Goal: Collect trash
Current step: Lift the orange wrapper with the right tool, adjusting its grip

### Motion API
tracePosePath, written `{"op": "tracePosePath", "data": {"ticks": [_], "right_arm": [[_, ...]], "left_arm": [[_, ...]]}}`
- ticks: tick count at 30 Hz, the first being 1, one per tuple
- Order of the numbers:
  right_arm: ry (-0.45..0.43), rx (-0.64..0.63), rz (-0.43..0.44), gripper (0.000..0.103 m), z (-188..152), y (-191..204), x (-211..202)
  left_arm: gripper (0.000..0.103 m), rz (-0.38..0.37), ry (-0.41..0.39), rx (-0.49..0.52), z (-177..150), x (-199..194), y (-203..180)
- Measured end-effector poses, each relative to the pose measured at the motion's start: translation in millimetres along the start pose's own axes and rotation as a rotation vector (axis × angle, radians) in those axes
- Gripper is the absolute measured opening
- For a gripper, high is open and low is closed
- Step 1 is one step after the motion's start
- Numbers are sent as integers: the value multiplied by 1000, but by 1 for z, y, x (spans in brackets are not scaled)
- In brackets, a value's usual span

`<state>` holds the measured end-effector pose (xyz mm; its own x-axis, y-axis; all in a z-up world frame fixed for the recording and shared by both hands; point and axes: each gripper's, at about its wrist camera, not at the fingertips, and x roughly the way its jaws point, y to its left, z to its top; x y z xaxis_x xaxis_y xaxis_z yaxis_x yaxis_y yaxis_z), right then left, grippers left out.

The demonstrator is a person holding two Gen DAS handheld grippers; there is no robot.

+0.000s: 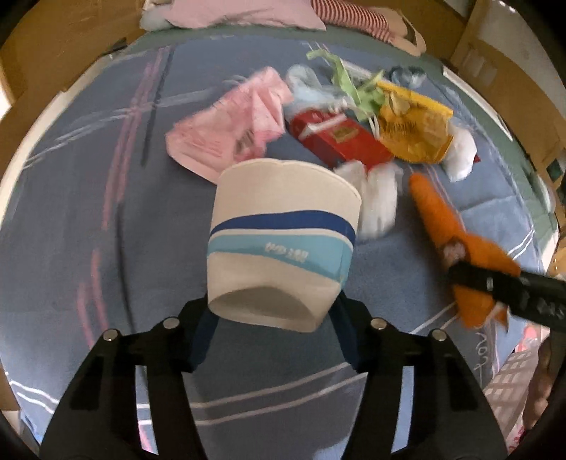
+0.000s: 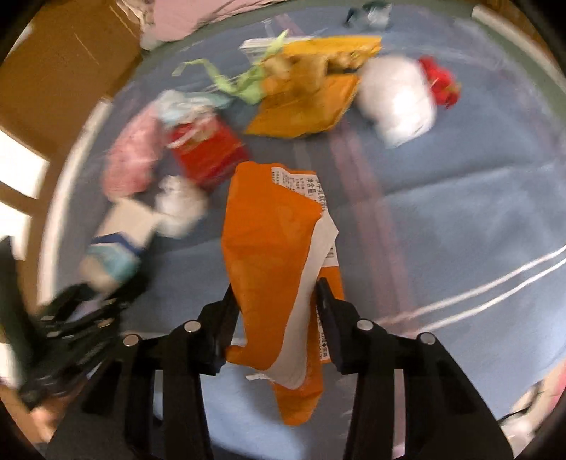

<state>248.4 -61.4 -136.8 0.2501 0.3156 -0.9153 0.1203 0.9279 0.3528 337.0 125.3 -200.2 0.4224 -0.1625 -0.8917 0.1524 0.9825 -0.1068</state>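
A white paper cup (image 1: 283, 240) with blue bands hangs tilted over the blue bedsheet (image 1: 88, 247), its base toward me. My left gripper (image 1: 274, 318) is shut on the cup's lower part, one finger on each side. The right wrist view shows the same cup (image 2: 113, 244) blurred at the left. An orange snack wrapper (image 2: 272, 247) with a white inside stands between the fingers of my right gripper (image 2: 277, 300), which is shut on it. In the left wrist view that wrapper (image 1: 445, 219) is pinched in the right gripper at the right edge.
More trash lies ahead on the bed: a pink bag (image 1: 226, 127), a red box (image 1: 339, 138), a yellow bag (image 1: 414, 131), green strips (image 1: 353, 85), white tissues (image 1: 378, 198) and a white wad (image 2: 399, 102) by a red scrap (image 2: 438, 83). Pillows (image 1: 230, 14) lie at the far end.
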Motion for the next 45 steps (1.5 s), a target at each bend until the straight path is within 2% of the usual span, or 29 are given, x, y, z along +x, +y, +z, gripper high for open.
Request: {"op": "tracePosePath", "data": {"ticks": [2,4,8,10,15,20,24,27,31,34,36,39,42,45], "right_arm": [[35,33,106,44,-5,4,-2],[71,58,197,44,-14,10,0],[168,163,457,44,-26,6,8],[182,198,484,44,-27,2,11],[154,261,458,45,-30,-17,7],[100,269,366,48,-24,-33,-1],[46,252,268,60,-19,-38,-9],[1,223,154,74,-15,-41,-20],[-42,221,63,74,-11,-55,-32],[-55,215,-39,74,-9,-62,-36],[-75,211,-63,74,-9,-64,-38],[-60,170,-71,77,-8,-57,-33],[-34,106,-139,83,-3,-43,-20],[6,30,-194,83,-1,-25,-2]], "left_arm": [[59,24,-35,-41,0,-11,10],[59,5,-34,-83,0,-18,19],[59,13,-40,-94,-5,-28,25],[59,6,-45,-111,-9,-33,32],[59,-17,-43,-156,-27,-47,49],[59,-25,-42,-165,-29,-47,52],[59,-29,-41,-164,-30,-48,52],[59,-35,-41,-170,-31,-48,53],[59,-39,-39,-175,-32,-49,54],[59,-42,-39,-176,-32,-49,54],[59,-45,-39,-176,-32,-49,54],[59,-52,-38,-173,-32,-50,53],[59,-77,-33,-180,-33,-49,54],[59,-161,-14,-217,-34,-47,58]]}}
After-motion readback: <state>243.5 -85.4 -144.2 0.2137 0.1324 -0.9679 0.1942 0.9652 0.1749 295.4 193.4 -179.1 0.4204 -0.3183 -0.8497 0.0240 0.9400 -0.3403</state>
